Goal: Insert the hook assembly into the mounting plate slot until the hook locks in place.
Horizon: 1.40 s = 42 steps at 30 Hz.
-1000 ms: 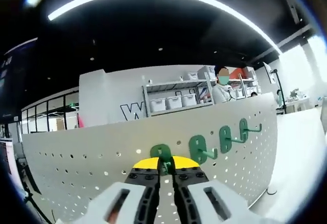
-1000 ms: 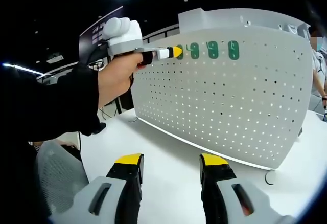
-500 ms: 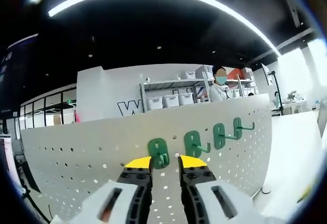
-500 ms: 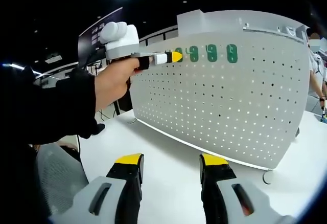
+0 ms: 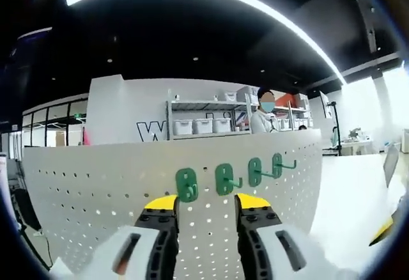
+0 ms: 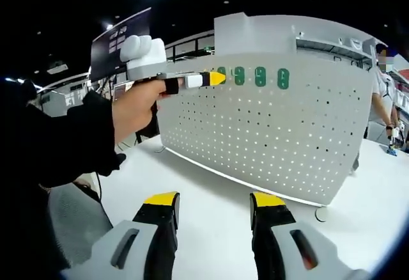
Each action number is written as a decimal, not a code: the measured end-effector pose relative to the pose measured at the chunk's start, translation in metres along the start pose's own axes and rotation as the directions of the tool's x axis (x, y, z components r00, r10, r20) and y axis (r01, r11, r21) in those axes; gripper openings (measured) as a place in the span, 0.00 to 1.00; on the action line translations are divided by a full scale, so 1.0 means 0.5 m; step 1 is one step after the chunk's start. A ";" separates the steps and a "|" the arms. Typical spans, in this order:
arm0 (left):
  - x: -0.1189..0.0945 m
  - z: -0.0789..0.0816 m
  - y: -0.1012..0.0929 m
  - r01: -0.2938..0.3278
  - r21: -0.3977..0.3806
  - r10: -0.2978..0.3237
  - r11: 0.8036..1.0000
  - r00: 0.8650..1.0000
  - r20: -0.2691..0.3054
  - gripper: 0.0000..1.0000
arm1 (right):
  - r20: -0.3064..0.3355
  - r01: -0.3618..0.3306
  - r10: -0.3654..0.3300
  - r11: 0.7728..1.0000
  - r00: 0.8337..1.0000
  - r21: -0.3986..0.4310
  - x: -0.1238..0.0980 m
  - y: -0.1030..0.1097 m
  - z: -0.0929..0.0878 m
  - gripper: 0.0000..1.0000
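Observation:
Several green hooks hang in a row near the top of the white perforated mounting plate (image 5: 96,184). The leftmost hook (image 5: 187,185) sits on the plate just ahead of my left gripper (image 5: 206,203), whose yellow-tipped jaws stand open and apart from it. From the right gripper view, the left gripper (image 6: 217,78) is held up by a hand, its tip close to the leftmost hook (image 6: 222,73). The other hooks (image 6: 260,77) run to its right along the plate (image 6: 275,133). Low over the white table, my right gripper (image 6: 214,200) is open with nothing between its jaws.
The plate stands upright on a white table (image 6: 211,184). A dark sleeve (image 6: 57,146) fills the left of the right gripper view. A person (image 5: 262,115) and shelves with white bins (image 5: 198,125) are behind the plate. Another person (image 6: 383,94) stands at the right.
My left gripper has opened, let go of the leftmost green hook and drawn back a little. The hook stays on the plate. The right gripper has kept still.

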<state>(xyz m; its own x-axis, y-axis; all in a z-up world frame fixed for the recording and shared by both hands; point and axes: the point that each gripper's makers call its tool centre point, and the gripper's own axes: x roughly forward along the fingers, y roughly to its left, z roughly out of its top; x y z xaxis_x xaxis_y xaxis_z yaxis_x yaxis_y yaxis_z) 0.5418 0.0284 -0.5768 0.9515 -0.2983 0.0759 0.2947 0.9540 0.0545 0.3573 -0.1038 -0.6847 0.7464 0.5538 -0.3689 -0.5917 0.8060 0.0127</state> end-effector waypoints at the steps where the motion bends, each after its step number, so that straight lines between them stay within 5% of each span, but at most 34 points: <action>1: -0.004 -0.001 -0.002 0.004 -0.003 -0.004 1.000 1.000 -0.004 0.37 | -0.003 0.003 -0.003 1.000 1.000 0.000 -0.004 0.003 0.000 0.42; 13: -0.083 0.009 -0.005 0.076 -0.040 -0.076 0.996 0.997 -0.021 0.46 | -0.013 0.034 -0.034 0.999 0.999 0.006 -0.044 0.042 0.009 0.42; 23: -0.176 0.037 0.040 0.131 -0.030 -0.132 0.991 0.991 -0.020 0.51 | 0.027 0.042 -0.042 0.999 0.999 0.005 -0.034 0.080 0.040 0.42; 35: -0.304 0.029 0.117 0.109 -0.058 -0.111 0.992 0.993 -0.039 0.54 | 0.070 0.056 -0.055 0.998 0.996 -0.016 -0.039 0.083 0.072 0.42; 42: -0.362 0.016 0.118 0.120 -0.061 -0.123 0.991 0.991 -0.046 0.55 | 0.092 0.063 -0.061 0.998 0.994 -0.020 -0.055 0.077 0.079 0.42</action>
<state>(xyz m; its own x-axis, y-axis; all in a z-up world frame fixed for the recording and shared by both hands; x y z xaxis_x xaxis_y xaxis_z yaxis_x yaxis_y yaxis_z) 0.3864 0.1385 -0.5793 0.9110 -0.4117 0.0231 0.4118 0.9113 0.0025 0.3259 -0.0797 -0.6373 0.8059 0.5205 -0.2821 -0.5495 0.8350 -0.0293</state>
